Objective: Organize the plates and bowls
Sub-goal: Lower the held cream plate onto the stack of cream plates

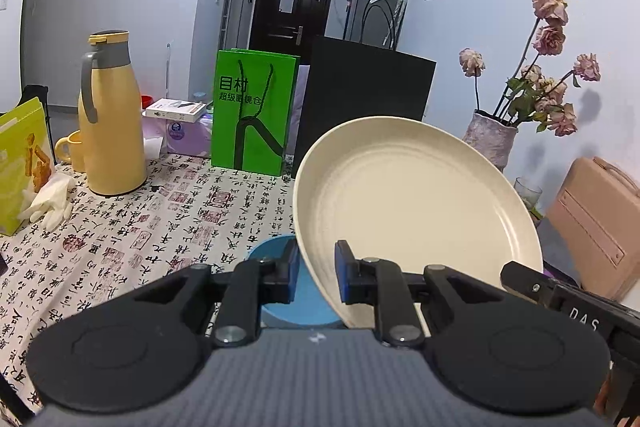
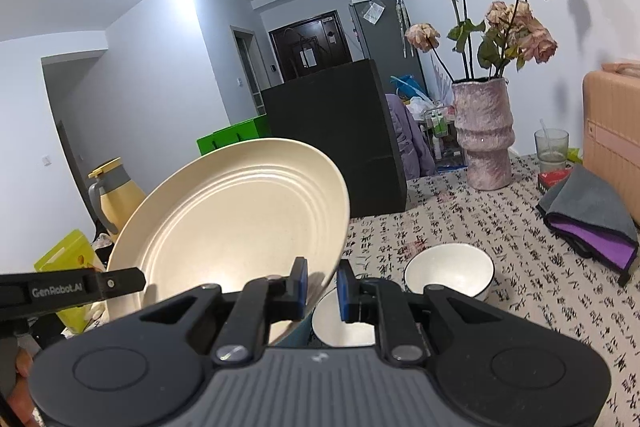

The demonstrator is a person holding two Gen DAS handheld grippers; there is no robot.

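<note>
A large cream plate (image 1: 416,203) hangs tilted above the table, held from two sides. My left gripper (image 1: 318,267) is shut on its lower left rim. My right gripper (image 2: 322,281) is shut on the opposite rim of the same cream plate (image 2: 236,223). Each gripper's tip shows in the other's view: the right one (image 1: 520,275), the left one (image 2: 120,281). A blue plate (image 1: 308,303) lies on the table under the left gripper. Two white bowls stand below the right gripper, one (image 2: 448,273) to the right, one (image 2: 340,325) partly hidden behind the fingers.
On the patterned tablecloth (image 1: 160,227) stand a yellow thermos (image 1: 110,115), a yellow mug (image 1: 72,151), a green bag (image 1: 254,115) and a black box (image 1: 360,99). A flower vase (image 2: 484,131), a glass (image 2: 552,147), a folded grey cloth (image 2: 588,211) and a pink case (image 2: 616,139) sit to the right.
</note>
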